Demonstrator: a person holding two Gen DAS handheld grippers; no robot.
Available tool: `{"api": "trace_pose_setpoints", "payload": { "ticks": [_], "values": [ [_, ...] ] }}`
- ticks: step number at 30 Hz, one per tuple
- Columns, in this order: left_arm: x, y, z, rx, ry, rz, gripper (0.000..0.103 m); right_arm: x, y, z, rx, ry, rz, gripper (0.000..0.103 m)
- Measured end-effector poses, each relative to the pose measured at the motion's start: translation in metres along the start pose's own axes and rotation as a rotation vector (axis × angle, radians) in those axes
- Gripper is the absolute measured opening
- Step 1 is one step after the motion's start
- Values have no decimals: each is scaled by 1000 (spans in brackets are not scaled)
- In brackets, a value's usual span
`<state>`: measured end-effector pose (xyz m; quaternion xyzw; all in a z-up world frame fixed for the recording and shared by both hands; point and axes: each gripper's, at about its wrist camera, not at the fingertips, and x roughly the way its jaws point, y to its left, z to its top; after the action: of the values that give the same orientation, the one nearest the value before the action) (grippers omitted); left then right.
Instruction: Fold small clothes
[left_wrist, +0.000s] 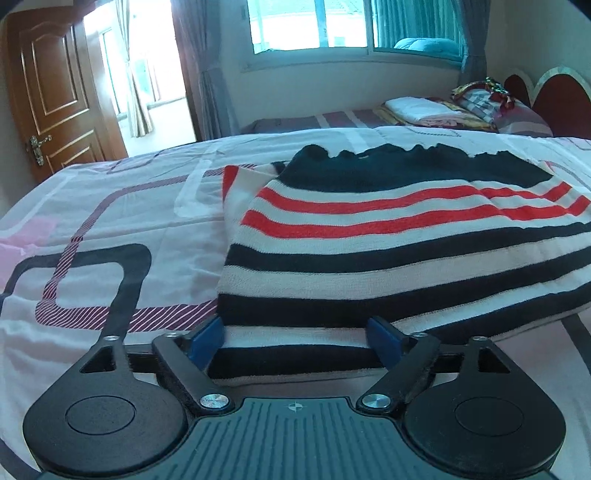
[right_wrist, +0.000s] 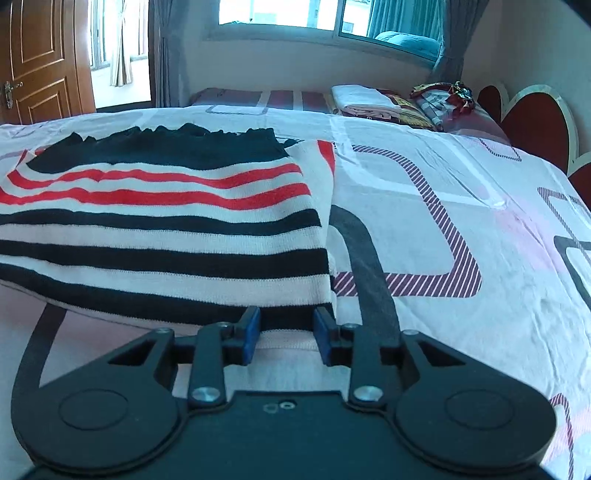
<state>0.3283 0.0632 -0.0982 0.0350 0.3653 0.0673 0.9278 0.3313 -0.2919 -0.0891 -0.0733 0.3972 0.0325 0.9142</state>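
A small knit sweater (left_wrist: 388, 236) with black, white and red stripes lies on the bed; it also shows in the right wrist view (right_wrist: 166, 229). Its top layer is folded over, with the dark navy part at the far side. My left gripper (left_wrist: 297, 332) is open, its blue pads either side of the near hem at the sweater's left corner. My right gripper (right_wrist: 286, 325) is partly open, its pads either side of the near hem at the sweater's right corner. The near edge looks slightly lifted off the sheet.
The bedsheet (left_wrist: 110, 229) is white and pink with dark square outlines. A second bed with folded laundry (left_wrist: 417, 109) and a red headboard (right_wrist: 532, 122) stands behind. A wooden door (left_wrist: 55, 96) is at the far left and a window (left_wrist: 314, 26) is behind.
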Motion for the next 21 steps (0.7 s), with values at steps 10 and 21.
{"api": "trace_pose_setpoints", "payload": {
  "ticks": [10, 21],
  "values": [
    [-34, 59, -23, -313, -8, -86, 98, -37, -14, 6, 101, -61, 44, 45],
    [-24, 65, -63, -757, -37, -312, 87, -76, -8, -1, 305, -108, 260, 6]
  ]
}}
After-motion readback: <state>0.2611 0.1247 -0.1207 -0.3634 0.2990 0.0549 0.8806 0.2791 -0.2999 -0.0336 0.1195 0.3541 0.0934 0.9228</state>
